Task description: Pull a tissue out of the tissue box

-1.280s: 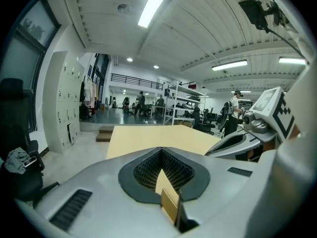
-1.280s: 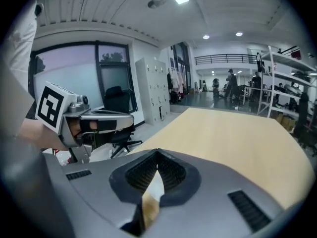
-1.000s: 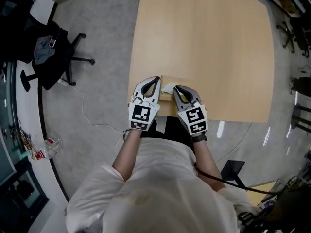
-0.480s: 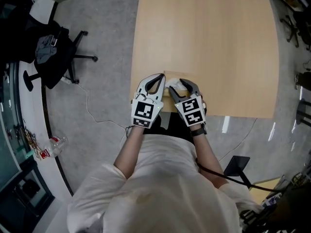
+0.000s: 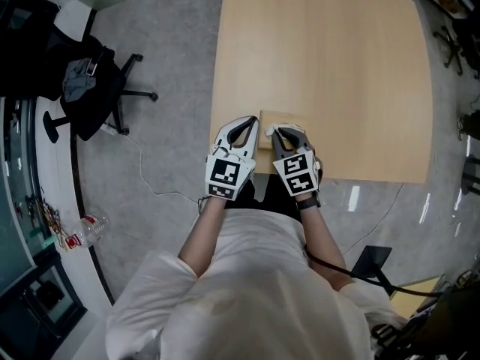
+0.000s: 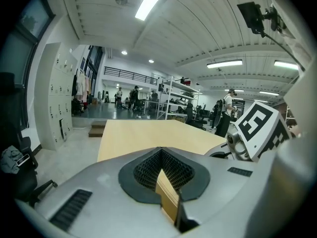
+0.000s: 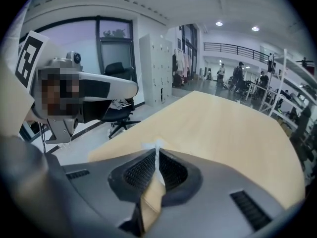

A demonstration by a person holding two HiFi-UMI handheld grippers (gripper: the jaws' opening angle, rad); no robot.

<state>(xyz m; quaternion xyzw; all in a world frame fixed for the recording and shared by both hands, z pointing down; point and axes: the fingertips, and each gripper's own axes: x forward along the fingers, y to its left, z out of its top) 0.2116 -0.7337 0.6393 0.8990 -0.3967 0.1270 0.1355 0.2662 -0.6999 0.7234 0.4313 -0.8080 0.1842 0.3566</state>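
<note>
- The right gripper point(image 5: 284, 133), its jaws just drawn nearly together, pinches the white tissue point(image 7: 157, 151) standing up from the tissue box point(image 5: 286, 117). The box sits at the near edge of the pale wooden table point(image 5: 337, 66).
- The left gripper point(image 6: 161, 158) sits just beside it at the box's left side. Its jaws are closed down on what appears to be the tan edge of the box, seemingly to steady it.
- The step in hand, by all appearances, is the pull itself: the grip is made and the sheet is not yet drawn out.
- Done well, the pull likely goes straight up and away from the opening, slow and even, so the thin sheet slides free rather than tearing at the pinch.
- Only a narrow tuft shows between the pads, so a firm squeeze throughout would guard against it slipping out.
- The left grip probably needs to hold fast, since a light box could lift with the sheet or skid off the near edge.
</note>
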